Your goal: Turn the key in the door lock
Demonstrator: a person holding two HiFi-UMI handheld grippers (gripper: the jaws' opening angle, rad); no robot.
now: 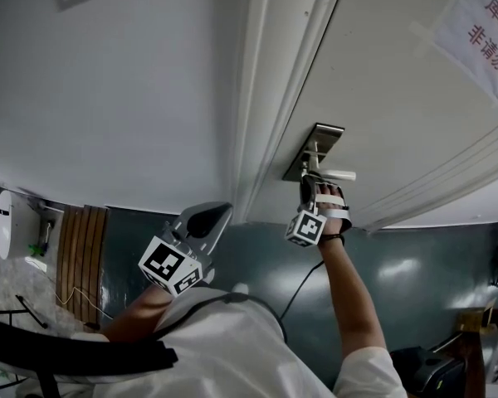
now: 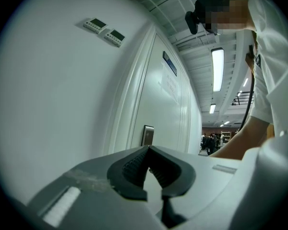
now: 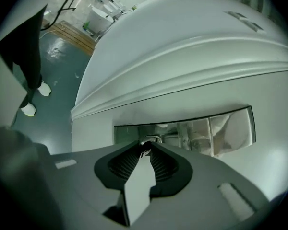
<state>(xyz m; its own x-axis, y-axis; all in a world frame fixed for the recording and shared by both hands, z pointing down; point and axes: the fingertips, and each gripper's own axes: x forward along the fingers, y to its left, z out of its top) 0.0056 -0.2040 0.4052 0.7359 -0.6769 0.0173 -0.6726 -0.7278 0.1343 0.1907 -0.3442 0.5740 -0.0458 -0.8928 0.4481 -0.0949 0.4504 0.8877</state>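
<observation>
Your right tool [image 3: 146,146] pinches the key [image 3: 144,151] at the shiny rectangular lock plate [image 3: 201,133]; your left tool [image 2: 149,148] is closed, empty. Red characters mark the paper notice [image 1: 481,27].

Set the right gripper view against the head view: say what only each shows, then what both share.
Only the right gripper view shows the small metal key pinched between the jaw tips of the right gripper, and a pair of white shoes. Only the head view shows the left gripper and the white paper notice with red characters. Both show the shiny metal lock plate on the white panelled door.
</observation>
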